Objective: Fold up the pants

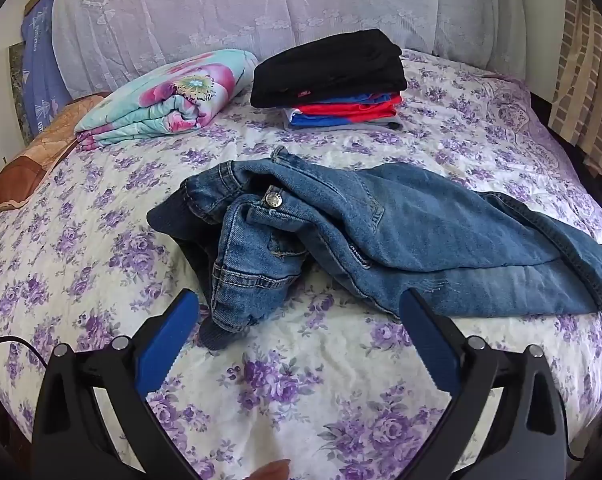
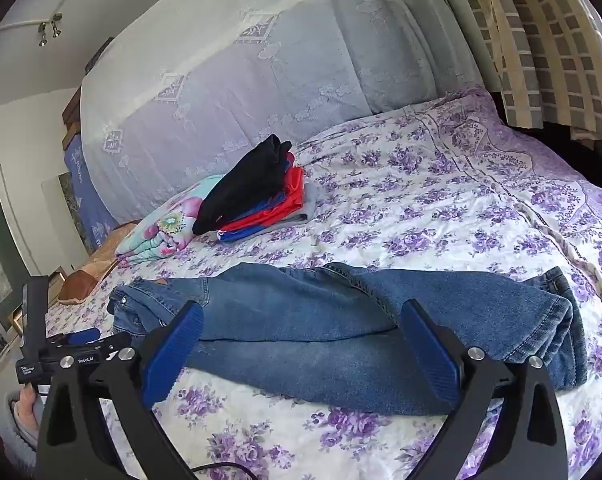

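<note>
A bed (image 1: 81, 264) fills the scene, spread with a white cover (image 2: 421, 216) printed in purple roses. At its far side rises a pale lace-draped headboard (image 1: 261, 12). A checked beige curtain (image 2: 541, 48) hangs at far right. On the left, a white wall (image 2: 33, 92) carries a ceiling spotlight fitting (image 2: 49, 30).

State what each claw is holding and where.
Nothing: left claw and right claw are both open above the jeans.
</note>
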Available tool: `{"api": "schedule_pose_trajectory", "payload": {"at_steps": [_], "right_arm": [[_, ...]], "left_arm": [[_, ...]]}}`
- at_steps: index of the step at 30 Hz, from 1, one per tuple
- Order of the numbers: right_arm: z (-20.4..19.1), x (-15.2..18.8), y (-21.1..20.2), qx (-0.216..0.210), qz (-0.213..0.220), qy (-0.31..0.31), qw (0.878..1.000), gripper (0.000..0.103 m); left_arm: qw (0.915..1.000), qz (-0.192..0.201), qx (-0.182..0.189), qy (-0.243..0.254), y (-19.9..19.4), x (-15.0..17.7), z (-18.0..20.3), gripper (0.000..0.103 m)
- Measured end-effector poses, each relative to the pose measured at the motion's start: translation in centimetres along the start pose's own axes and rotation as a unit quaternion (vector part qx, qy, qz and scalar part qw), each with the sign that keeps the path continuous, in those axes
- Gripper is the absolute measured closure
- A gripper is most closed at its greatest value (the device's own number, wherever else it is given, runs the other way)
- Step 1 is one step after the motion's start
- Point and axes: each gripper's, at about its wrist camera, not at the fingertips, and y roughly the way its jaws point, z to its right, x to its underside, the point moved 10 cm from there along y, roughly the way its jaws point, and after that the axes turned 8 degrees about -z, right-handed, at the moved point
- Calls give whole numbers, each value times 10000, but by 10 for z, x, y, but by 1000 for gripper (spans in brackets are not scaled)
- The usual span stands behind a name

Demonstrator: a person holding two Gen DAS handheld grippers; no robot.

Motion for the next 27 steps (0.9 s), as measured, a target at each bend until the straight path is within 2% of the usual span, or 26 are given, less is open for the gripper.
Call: {"api": "schedule_pose_trajectory", "payload": {"at_steps": [12, 18, 22, 25, 27], "right_arm": [[5, 1, 1, -44, 66, 287, 9996, 4], [9, -2, -5, -103, 315, 485, 9983, 4], [16, -6, 3, -302, 170, 802, 9962, 4], [24, -9, 16, -23, 8, 878, 9961, 4], [29, -8, 22, 129, -89, 851, 9962, 4]], "left_arm": [[9999, -10, 100, -74, 5, 3, -8, 5], [9999, 61, 58, -117, 6, -2, -6, 5], [9991, 41, 316, -277, 4, -6, -14, 5], [9996, 38, -12, -267, 9, -15, -27, 5], [9995, -1, -32, -307, 13, -18, -34, 5]]}}
